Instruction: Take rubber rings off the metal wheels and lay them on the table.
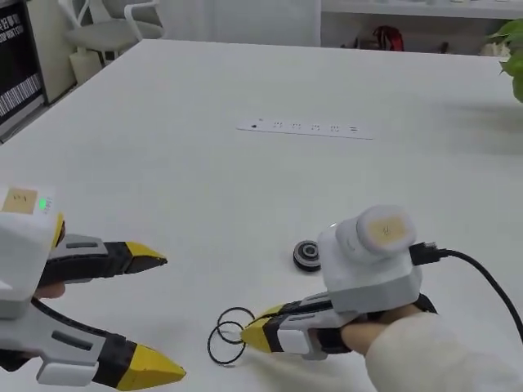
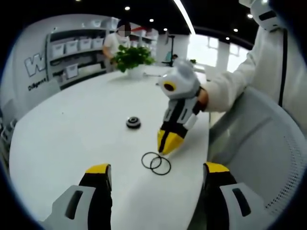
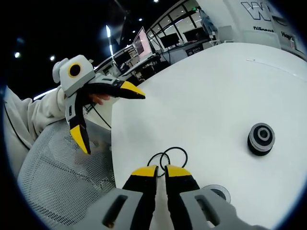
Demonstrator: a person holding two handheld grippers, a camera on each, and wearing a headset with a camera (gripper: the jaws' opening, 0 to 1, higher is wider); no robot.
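On the table (image 1: 245,180), right gripper (image 1: 249,333) fingers (image 3: 144,175) rest closed at rubber rings (image 2: 156,163); left gripper (image 1: 167,317) fingers gape.

Bright, even overhead light; soft shadows on white table (image 1: 245,188); fisheye edges warped, bg slightly soft.

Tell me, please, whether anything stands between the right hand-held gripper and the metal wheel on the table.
Nothing visible does. The right hand-held gripper, jaws together, points at two loose rubber rings; the metal wheel sits off to one side, with bare table between its tips and the wheel.
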